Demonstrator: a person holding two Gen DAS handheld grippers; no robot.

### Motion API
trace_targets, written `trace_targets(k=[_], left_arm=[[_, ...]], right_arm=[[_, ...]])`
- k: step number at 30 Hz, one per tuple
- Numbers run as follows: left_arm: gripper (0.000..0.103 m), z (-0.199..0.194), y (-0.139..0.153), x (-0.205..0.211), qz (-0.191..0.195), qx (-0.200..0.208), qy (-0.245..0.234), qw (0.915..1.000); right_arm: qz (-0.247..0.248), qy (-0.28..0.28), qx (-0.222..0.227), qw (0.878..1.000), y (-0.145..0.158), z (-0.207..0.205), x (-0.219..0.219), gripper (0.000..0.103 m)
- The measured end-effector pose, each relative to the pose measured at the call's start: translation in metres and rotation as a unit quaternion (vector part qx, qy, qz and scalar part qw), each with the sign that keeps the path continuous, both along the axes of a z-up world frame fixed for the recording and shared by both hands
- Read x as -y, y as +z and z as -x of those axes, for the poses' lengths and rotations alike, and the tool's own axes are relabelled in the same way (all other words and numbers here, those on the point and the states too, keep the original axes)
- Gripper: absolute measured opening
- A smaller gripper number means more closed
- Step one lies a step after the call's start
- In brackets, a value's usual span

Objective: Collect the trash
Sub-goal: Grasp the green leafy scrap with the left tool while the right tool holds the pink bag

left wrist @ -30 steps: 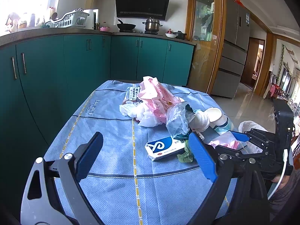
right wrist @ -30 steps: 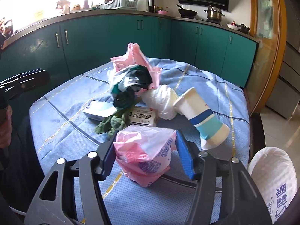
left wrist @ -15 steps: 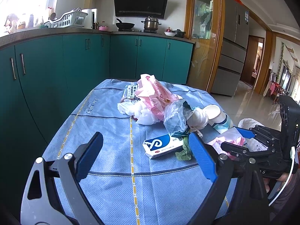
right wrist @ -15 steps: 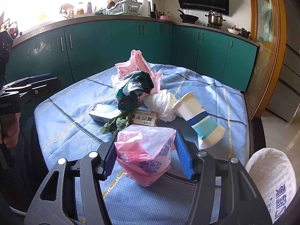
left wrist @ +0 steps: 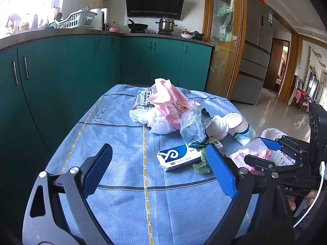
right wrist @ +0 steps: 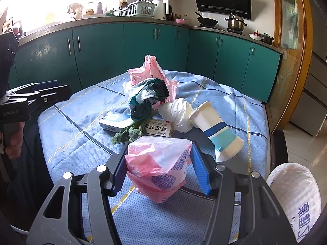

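My right gripper [right wrist: 158, 166] is shut on a crumpled pink plastic bag [right wrist: 158, 163] and holds it above the near edge of the blue-clothed table [right wrist: 81, 134]. It also shows in the left wrist view [left wrist: 252, 150]. My left gripper [left wrist: 159, 171] is open and empty over the table, short of a blue-and-white box [left wrist: 179, 156]. A pile of trash lies mid-table: a large pink bag [left wrist: 171, 104], a clear bag with dark contents [right wrist: 148, 97], a white wad [right wrist: 177, 113], a tipped paper cup [right wrist: 216, 130], green scraps [right wrist: 128, 132].
A bin lined with a white bag [right wrist: 294, 196] stands on the floor at the table's right edge. Teal kitchen cabinets [left wrist: 81, 65] run behind the table. A second printed box [right wrist: 158, 130] lies beside the green scraps.
My right gripper has lifted and drawn back a little with the pink bag. My left gripper has pulled back slightly from the pile. The trash on the table has not moved.
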State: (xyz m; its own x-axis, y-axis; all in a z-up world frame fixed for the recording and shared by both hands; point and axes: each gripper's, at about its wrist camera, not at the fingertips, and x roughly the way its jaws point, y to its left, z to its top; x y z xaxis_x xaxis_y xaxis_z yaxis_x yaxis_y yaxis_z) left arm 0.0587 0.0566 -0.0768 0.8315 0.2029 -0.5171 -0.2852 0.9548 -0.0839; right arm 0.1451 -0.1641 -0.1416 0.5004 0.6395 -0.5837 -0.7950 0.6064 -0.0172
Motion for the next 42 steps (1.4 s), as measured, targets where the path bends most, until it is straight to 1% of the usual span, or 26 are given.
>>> trace_targets(k=[5, 8, 9, 10, 12, 13, 15, 17, 19, 20, 21, 23, 24, 25, 26, 27, 28, 29, 31, 32, 34, 36, 38, 42], left_arm=[[0.093, -0.001, -0.002, -0.001, 0.000, -0.001, 0.000, 1.0000], [0.093, 0.000, -0.002, -0.010, -0.008, 0.005, 0.024, 0.9997], [0.093, 0.001, -0.001, -0.019, -0.003, 0.010, 0.038, 0.9992], [0.093, 0.000, -0.002, -0.024, 0.004, 0.008, 0.040, 0.9992], [0.093, -0.005, -0.006, -0.032, 0.019, -0.002, 0.034, 0.9992], [0.093, -0.007, -0.008, -0.032, 0.019, -0.007, 0.030, 0.9993], [0.093, -0.013, -0.015, -0.029, 0.007, -0.015, 0.016, 0.9997], [0.093, -0.024, -0.025, -0.024, -0.004, -0.026, -0.009, 0.9996], [0.093, -0.043, -0.038, -0.018, -0.018, -0.046, -0.052, 0.9974], [0.093, -0.057, -0.046, -0.015, -0.023, -0.063, -0.082, 0.9944], [0.093, -0.067, -0.052, -0.015, -0.022, -0.073, -0.100, 0.9920], [0.092, -0.077, -0.057, -0.014, -0.020, -0.078, -0.122, 0.9893], [0.092, -0.085, -0.059, -0.013, -0.003, -0.092, -0.146, 0.9849], [0.092, -0.089, -0.060, -0.013, 0.013, -0.097, -0.166, 0.9813], [0.092, -0.093, -0.060, -0.012, 0.021, -0.096, -0.180, 0.9787], [0.092, -0.095, -0.061, -0.011, 0.021, -0.100, -0.185, 0.9774], [0.091, -0.099, -0.063, -0.009, 0.019, -0.111, -0.190, 0.9754], [0.085, -0.102, -0.065, -0.008, 0.020, -0.120, -0.192, 0.9738], [0.079, -0.104, -0.067, -0.008, 0.027, -0.124, -0.196, 0.9725], [0.071, -0.104, -0.068, -0.008, 0.027, -0.124, -0.197, 0.9720], [0.067, -0.101, -0.068, -0.008, 0.029, -0.123, -0.203, 0.9711], [0.060, -0.097, -0.067, -0.007, 0.028, -0.125, -0.205, 0.9703], [0.055, -0.091, -0.065, -0.003, 0.025, -0.126, -0.208, 0.9697], [0.049, -0.060, -0.059, -0.003, 0.011, -0.117, -0.198, 0.9732]], right_arm=[[0.006, -0.008, 0.014, 1.000, 0.001, 0.005, 0.004, 0.057], [-0.004, -0.005, 0.018, 1.000, 0.004, 0.009, 0.012, 0.057], [-0.009, -0.005, 0.018, 1.000, 0.004, 0.010, 0.016, 0.057], [-0.010, -0.007, 0.018, 1.000, 0.004, 0.010, 0.020, 0.057], [-0.007, -0.017, 0.015, 1.000, 0.002, 0.008, 0.025, 0.057], [-0.006, -0.022, 0.014, 1.000, 0.001, 0.007, 0.026, 0.057], [-0.002, -0.028, 0.011, 1.000, 0.000, 0.003, 0.028, 0.057], [0.000, -0.030, 0.010, 1.000, -0.001, 0.002, 0.027, 0.057], [0.001, -0.027, 0.012, 1.000, -0.001, 0.004, 0.026, 0.057], [0.002, -0.026, 0.012, 1.000, -0.001, 0.004, 0.026, 0.057], [0.003, -0.025, 0.012, 1.000, -0.002, 0.004, 0.025, 0.057], [0.005, -0.027, 0.012, 1.000, -0.003, 0.004, 0.025, 0.057], [0.007, -0.028, 0.010, 1.000, -0.004, 0.003, 0.025, 0.057], [0.007, -0.029, 0.009, 1.000, -0.004, 0.002, 0.026, 0.057], [0.008, -0.030, 0.009, 0.999, -0.004, 0.002, 0.025, 0.058], [0.009, -0.032, 0.008, 0.999, -0.005, 0.001, 0.025, 0.058], [0.009, -0.033, 0.007, 0.999, -0.005, 0.000, 0.025, 0.058], [0.009, -0.034, 0.006, 0.999, -0.005, -0.001, 0.024, 0.057], [0.010, -0.033, 0.007, 0.999, -0.005, -0.001, 0.023, 0.057], [0.010, -0.033, 0.008, 0.999, -0.005, 0.000, 0.022, 0.057], [0.012, -0.032, 0.008, 0.999, -0.006, 0.001, 0.020, 0.057], [0.015, -0.034, 0.008, 0.999, -0.007, 0.000, 0.018, 0.058], [0.016, -0.035, 0.007, 0.999, -0.007, -0.002, 0.019, 0.058], [0.015, -0.037, 0.007, 0.999, -0.007, -0.003, 0.019, 0.058]])
